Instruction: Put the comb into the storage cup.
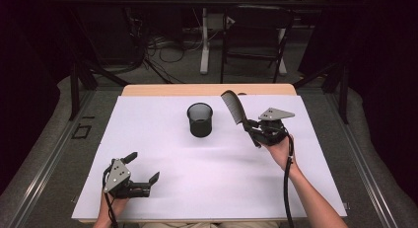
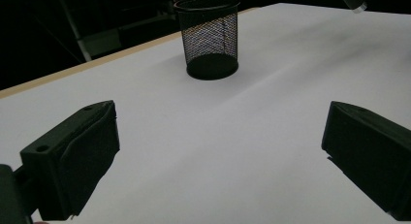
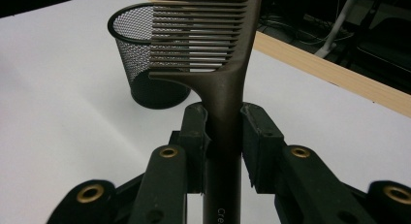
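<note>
At the near left of the white-covered counter (image 1: pixel 162 188), the left gripper (image 1: pixel 143 170) sits low over the surface in a person's hand, its jaws spread wide apart with nothing between them. In the left gripper view, the two black jaws frame bare white counter, and the mesh pen cup stands farther off ahead of them. Toward the middle and far side of the counter stands that black wire-mesh pen cup (image 1: pixel 200 119), upright with its open mouth up. Just to its right, a dark wide-tooth comb (image 1: pixel 233 105) is held in the air, raised above the counter and near the cup's rim without touching it. The right gripper (image 1: pixel 250 128) has its jaws clamped on the comb's handle, and in the right gripper view the teeth point toward the cup, which stands behind them.
</note>
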`<state>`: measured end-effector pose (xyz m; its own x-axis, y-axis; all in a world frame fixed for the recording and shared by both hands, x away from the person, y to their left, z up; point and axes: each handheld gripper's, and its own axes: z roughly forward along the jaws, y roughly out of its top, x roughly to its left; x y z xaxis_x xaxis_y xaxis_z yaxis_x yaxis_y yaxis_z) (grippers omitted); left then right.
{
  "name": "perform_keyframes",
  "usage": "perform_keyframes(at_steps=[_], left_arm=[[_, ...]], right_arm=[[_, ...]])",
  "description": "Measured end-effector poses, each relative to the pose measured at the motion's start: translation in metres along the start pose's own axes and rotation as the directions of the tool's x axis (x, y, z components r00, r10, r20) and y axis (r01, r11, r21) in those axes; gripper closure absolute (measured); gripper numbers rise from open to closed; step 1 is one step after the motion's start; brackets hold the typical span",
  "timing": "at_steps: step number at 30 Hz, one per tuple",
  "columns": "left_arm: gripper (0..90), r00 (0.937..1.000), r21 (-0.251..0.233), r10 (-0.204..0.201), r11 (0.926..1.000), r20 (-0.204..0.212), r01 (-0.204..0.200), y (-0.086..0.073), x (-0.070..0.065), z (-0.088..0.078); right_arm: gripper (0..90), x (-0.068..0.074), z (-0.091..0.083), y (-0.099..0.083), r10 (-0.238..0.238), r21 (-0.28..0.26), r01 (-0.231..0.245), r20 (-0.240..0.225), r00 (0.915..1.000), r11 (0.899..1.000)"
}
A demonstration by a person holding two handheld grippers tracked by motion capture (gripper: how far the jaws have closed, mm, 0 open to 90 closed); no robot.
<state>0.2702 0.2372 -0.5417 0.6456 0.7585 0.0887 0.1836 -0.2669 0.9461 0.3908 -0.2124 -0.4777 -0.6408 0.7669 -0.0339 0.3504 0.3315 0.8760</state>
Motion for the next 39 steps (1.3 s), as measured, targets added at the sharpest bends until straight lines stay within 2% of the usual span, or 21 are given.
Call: perform_keyframes(at_steps=[16, 39], left_arm=[[0.1, 1.0000, 0.000, -0.004, 1.0000, 0.002, 0.004, -0.001, 0.001, 0.000], [0.1, 1.0000, -0.005, -0.003, 1.0000, -0.004, 0.003, 0.000, -0.001, -0.002]], right_arm=[[72.6, 0.005, 0.005, 0.008, -0.004, -0.015, 0.004, -0.012, 0.9999, 1.000], [72.6, 0.011, 0.009, 0.022, -0.018, -0.070, 0.017, -0.017, 0.9997, 0.997]])
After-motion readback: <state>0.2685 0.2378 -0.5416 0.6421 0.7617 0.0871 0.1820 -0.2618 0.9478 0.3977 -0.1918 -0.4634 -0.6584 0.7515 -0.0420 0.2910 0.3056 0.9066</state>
